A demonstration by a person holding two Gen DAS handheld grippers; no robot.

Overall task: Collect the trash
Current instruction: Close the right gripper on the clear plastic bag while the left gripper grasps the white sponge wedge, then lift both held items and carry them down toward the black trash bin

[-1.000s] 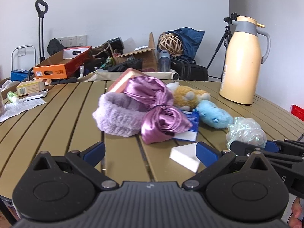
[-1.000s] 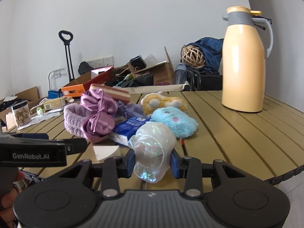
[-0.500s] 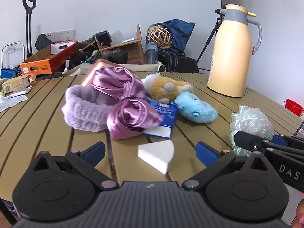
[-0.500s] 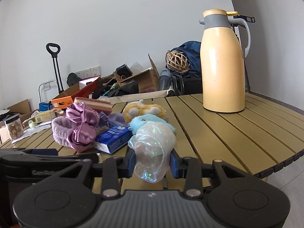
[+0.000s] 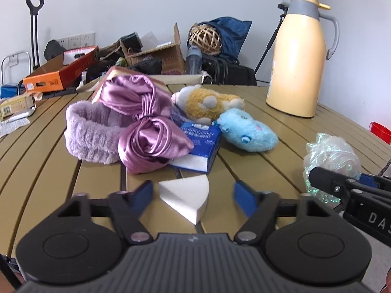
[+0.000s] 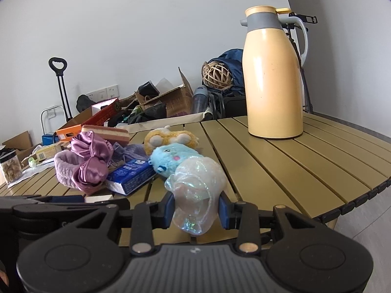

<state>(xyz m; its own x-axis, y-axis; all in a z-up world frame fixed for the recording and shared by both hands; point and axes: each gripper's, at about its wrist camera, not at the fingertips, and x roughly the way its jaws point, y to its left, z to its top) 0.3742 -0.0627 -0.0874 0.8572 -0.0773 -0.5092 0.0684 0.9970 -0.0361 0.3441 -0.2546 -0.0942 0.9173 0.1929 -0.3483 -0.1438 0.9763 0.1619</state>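
The left gripper (image 5: 193,193) hangs low over the table (image 5: 48,151), jaws wide, straddling the white wedge (image 5: 185,199) of foam that lies flat between its blue pads (image 5: 143,191); neither pad touches it. The right gripper (image 6: 196,210) is clamped on a crumpled iridescent wrapper (image 6: 195,193), lifted just off the slats; in the left view it sits at 3 o'clock.

So one piece of trash is in hand and the wedge looks like the next pick. That calls for the left jaws to close squarely on it; foam is light and may skid.

Just beyond, at 12 o'clock, lie a tissue pack (image 5: 199,151), purple scrunchie (image 5: 149,144) and headband (image 5: 90,136), then two plush toys (image 5: 246,134). Farthest, at 1 o'clock, a yellow jug (image 5: 298,56) stands upright.
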